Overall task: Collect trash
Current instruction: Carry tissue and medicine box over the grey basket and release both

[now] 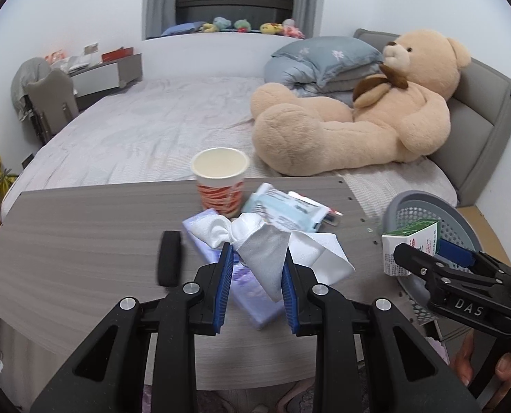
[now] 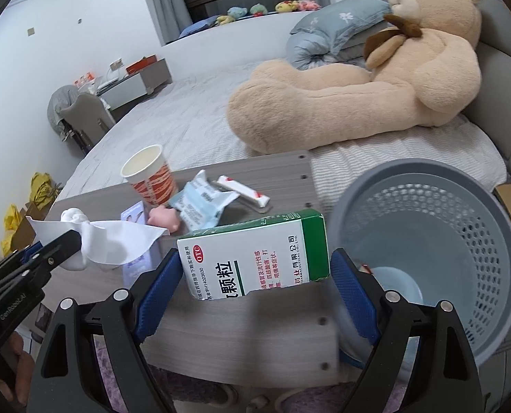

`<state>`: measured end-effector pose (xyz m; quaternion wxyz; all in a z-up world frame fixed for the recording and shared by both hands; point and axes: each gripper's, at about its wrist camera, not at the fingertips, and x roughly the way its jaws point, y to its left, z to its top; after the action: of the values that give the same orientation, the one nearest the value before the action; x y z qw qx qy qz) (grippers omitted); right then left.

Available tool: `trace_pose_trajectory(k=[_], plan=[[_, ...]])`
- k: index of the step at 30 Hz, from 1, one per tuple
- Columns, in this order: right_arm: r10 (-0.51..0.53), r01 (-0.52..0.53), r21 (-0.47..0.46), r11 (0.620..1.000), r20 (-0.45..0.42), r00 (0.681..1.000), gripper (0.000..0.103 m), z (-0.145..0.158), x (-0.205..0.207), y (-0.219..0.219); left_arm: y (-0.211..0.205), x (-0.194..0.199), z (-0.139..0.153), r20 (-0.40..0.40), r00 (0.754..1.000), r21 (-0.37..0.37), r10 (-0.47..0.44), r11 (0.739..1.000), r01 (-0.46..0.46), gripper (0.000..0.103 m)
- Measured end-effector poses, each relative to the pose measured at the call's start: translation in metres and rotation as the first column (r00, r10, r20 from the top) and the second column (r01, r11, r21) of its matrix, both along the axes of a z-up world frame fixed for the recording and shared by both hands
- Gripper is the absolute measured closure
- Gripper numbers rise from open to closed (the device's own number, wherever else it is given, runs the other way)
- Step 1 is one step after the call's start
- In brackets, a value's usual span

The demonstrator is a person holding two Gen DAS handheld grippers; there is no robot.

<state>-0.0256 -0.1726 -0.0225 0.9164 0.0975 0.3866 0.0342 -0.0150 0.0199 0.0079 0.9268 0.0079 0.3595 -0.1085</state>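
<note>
Our left hand-held gripper (image 1: 255, 275) pinches the soft, floppy tissue (image 1: 262, 258). Our right hand-held gripper (image 2: 255, 275) squeezes the light, stiff medicine box (image 2: 255, 254) by its sides, near the bin (image 2: 427, 241).

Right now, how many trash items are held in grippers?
2. White tissue pinched in the left gripper over the table; green-and-white medicine box clamped in the right gripper beside the grey basket.

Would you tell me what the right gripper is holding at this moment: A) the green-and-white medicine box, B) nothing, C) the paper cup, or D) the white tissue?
A: the right gripper has its blue pads on either end of the medicine box, beside the grey basket.
</note>
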Motion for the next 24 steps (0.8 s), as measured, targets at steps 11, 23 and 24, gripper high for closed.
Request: trace_pose_trajectory(k=[11, 23, 24], plan=[[-0.167, 0.166, 0.030, 0.986, 0.004, 0.986, 0.019, 0.001, -0.036, -0.093, -0.092, -0.002, -0.006, -0.027, 0.983, 0.034, -0.179, 0.983, 0.180, 0.077], [-0.285, 0.286, 0.047, 0.957, -0.014, 0.958, 0.019, -0.010, -0.056, -0.165, -0.176, 0.010, -0.016, -0.067, 0.946, 0.048, -0.316, 0.946, 0.320, 0.076], [-0.288, 0.289, 0.049, 0.956, -0.016, 0.957, 0.019, -0.012, -0.056, -0.168, -0.183, 0.012, -0.018, -0.074, 0.943, 0.048, -0.326, 0.943, 0.329, 0.076]])
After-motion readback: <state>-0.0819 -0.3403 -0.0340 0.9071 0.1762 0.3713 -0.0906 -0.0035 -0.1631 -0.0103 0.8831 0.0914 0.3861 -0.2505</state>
